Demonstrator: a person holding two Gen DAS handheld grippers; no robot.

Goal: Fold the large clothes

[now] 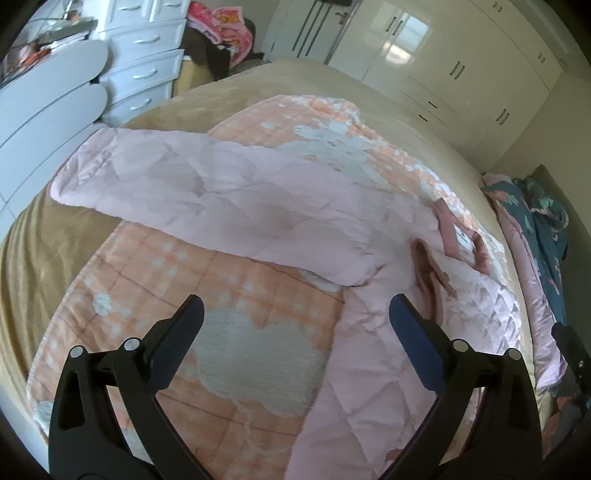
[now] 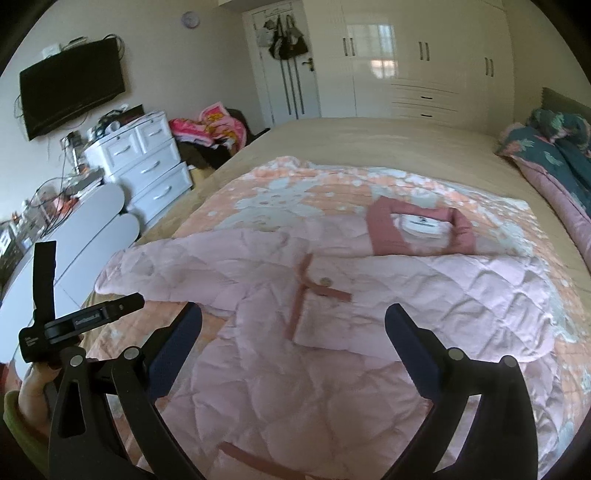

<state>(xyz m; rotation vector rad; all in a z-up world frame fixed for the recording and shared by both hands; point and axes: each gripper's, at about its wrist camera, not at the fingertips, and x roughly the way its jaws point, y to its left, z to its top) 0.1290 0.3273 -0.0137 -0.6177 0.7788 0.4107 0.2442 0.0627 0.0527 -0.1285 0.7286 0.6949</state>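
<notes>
Both black two-finger grippers hover above the pale pink quilted jacket (image 2: 332, 314), jaws spread wide and empty: left gripper (image 1: 295, 325) over its sleeve side, right gripper (image 2: 293, 328) over its front.

1. One pink quilted coat (image 2: 303, 332) on the bed, with one sleeve (image 1: 177, 184) flung out sideways.
2. One orange-and-white patterned quilt (image 2: 288, 184) under it.
3. One bed (image 2: 388, 136), tan cover.
4. Two grippers: the left gripper (image 1: 295, 325) and the right gripper (image 2: 293, 328), two jaws each, so four jaws total.
5. One wall TV (image 2: 72, 86).
6. One white chest of drawers (image 2: 147, 162); I count four drawer fronts showing.
7. One teal floral duvet (image 2: 554, 147) bunched at the headboard end.
8. One round thing on the wall (image 2: 191, 18), can't tell what.
</notes>
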